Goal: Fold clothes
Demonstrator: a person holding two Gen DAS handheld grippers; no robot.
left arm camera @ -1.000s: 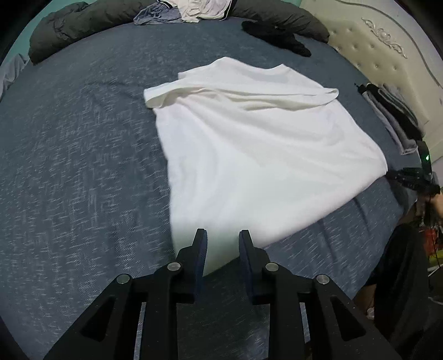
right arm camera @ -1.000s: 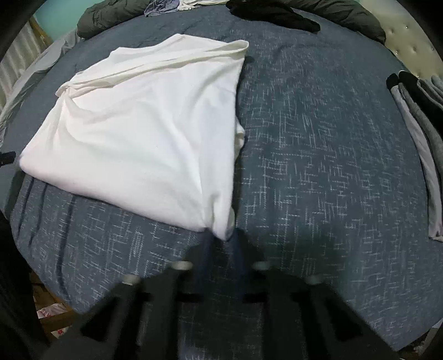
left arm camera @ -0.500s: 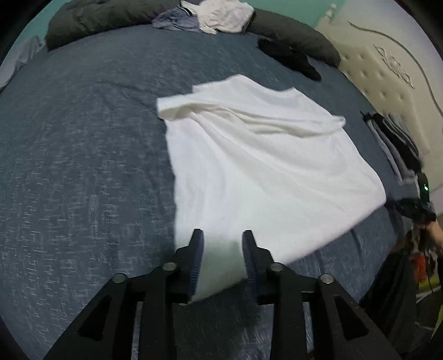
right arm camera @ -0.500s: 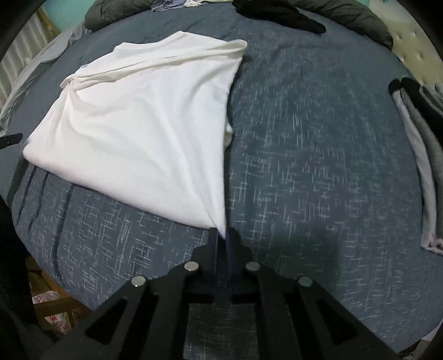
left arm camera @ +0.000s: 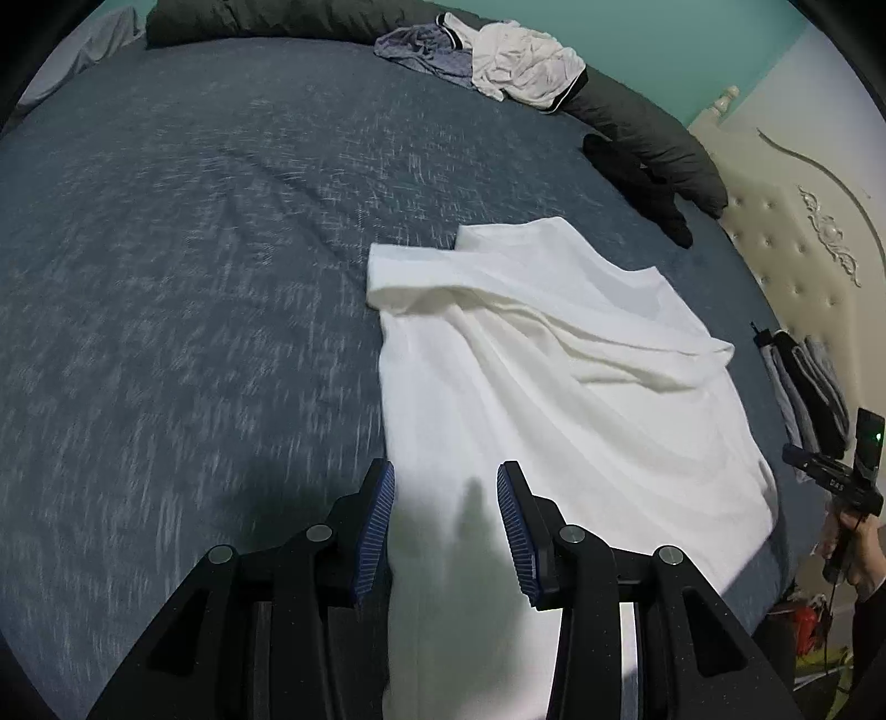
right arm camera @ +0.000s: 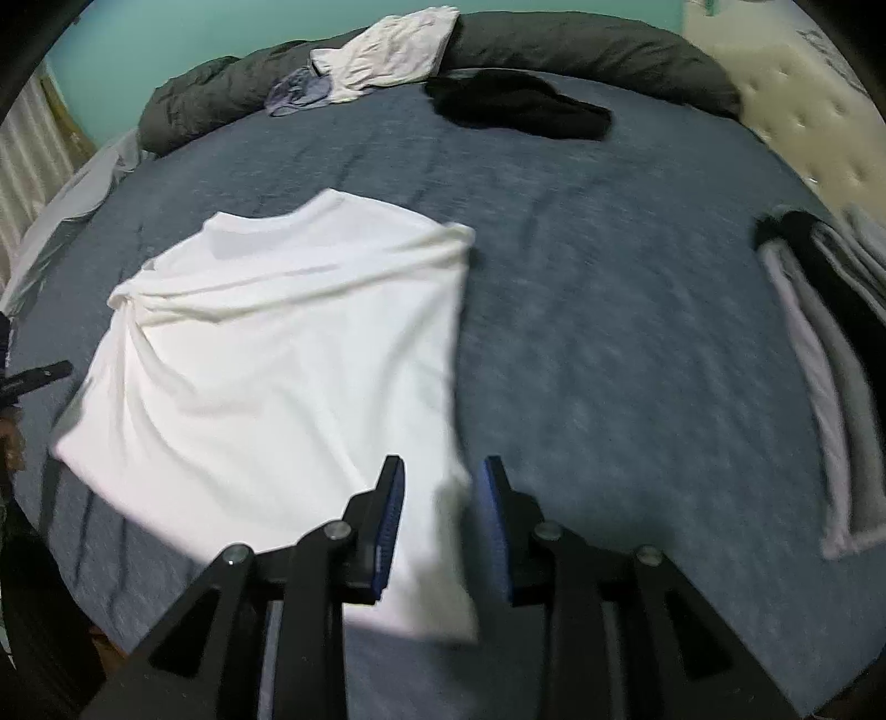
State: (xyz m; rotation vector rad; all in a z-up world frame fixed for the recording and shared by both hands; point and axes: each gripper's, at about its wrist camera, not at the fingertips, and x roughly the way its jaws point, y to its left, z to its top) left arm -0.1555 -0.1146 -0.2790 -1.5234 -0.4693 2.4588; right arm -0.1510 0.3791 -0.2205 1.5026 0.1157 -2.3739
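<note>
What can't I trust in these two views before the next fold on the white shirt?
- White shirt, near hem: left wrist view, left claw and its shadow cover it.
- Same shirt's near corner: right wrist view, motion blur between the opening right claw pads; contact unclear.
- Folded stack: cut off by the right edge.
- Crumpled pile: too small to sort.

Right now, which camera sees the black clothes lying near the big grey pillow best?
The right wrist view. There the black clothes lie whole and unblocked on the blue bedspread, just in front of the long grey pillow. The left wrist view shows them smaller, squeezed toward the frame's edge beside the headboard.
</note>
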